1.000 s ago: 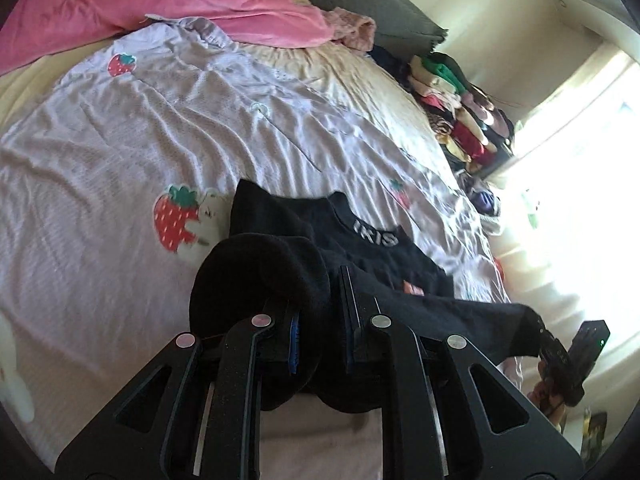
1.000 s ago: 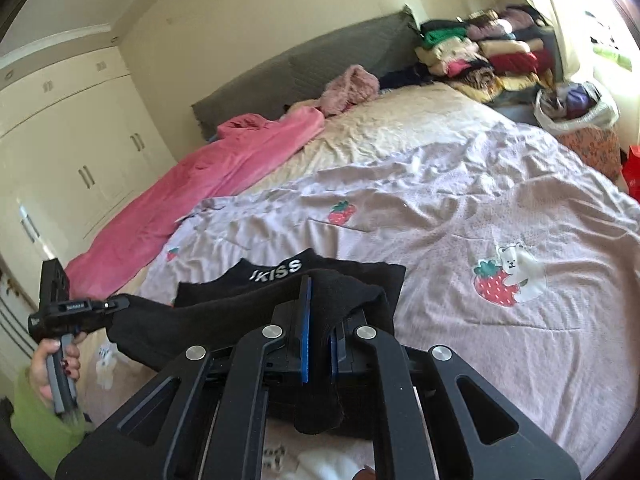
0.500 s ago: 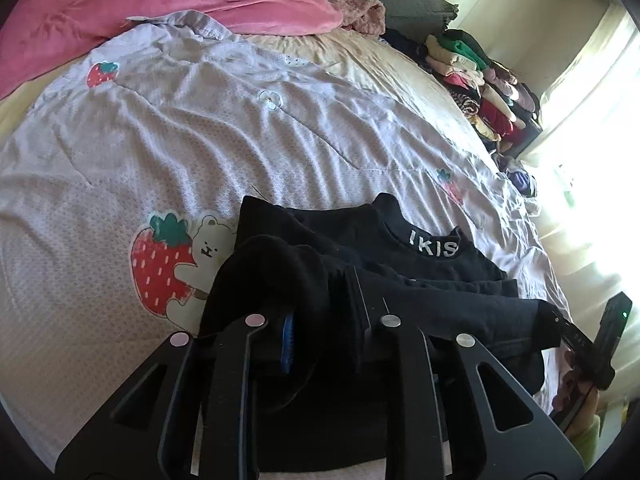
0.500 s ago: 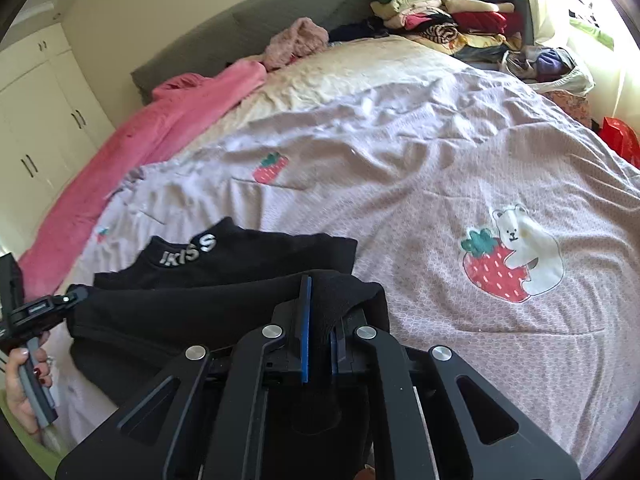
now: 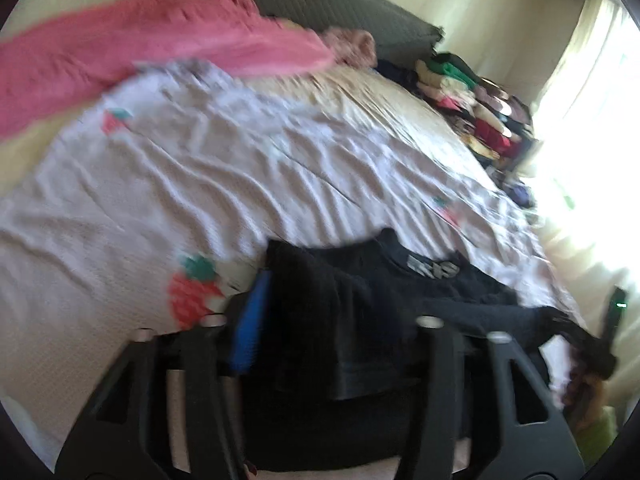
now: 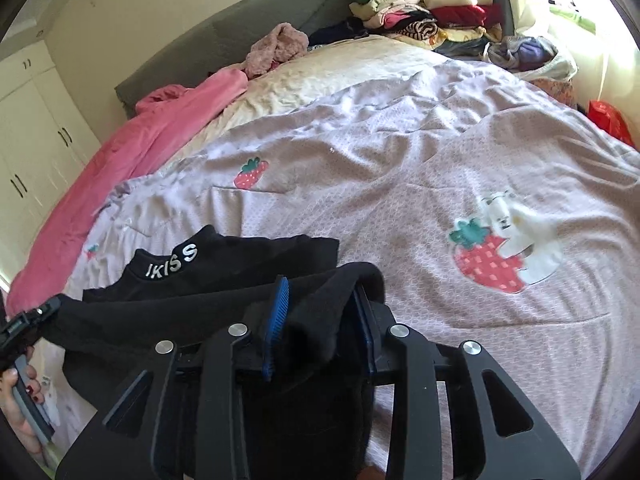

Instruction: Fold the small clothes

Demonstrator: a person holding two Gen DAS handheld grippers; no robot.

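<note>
A small black top (image 6: 224,280) with white "IKISS" lettering on its collar lies on the lilac strawberry-print bedspread (image 6: 400,184), its lower part folded up over the body. In the right wrist view my right gripper (image 6: 320,320) has its blue-padded jaws spread, and a fold of the black top lies loosely between them. In the blurred left wrist view my left gripper (image 5: 340,320) also stands wide open with the top's other corner (image 5: 320,304) draped between its jaws. The left gripper shows at the left edge of the right wrist view (image 6: 28,320).
A pink blanket (image 6: 132,152) lies along the far left of the bed by a grey headboard (image 6: 240,32). A stack of folded clothes (image 6: 432,4) stands at the far right corner. White wardrobe doors (image 6: 32,128) are on the left, a bright window on the right.
Both grippers have opened: their jaws were shut on the black top's corners and now stand apart. The folded-over edge has been laid down onto the top. The left view is motion-blurred.
</note>
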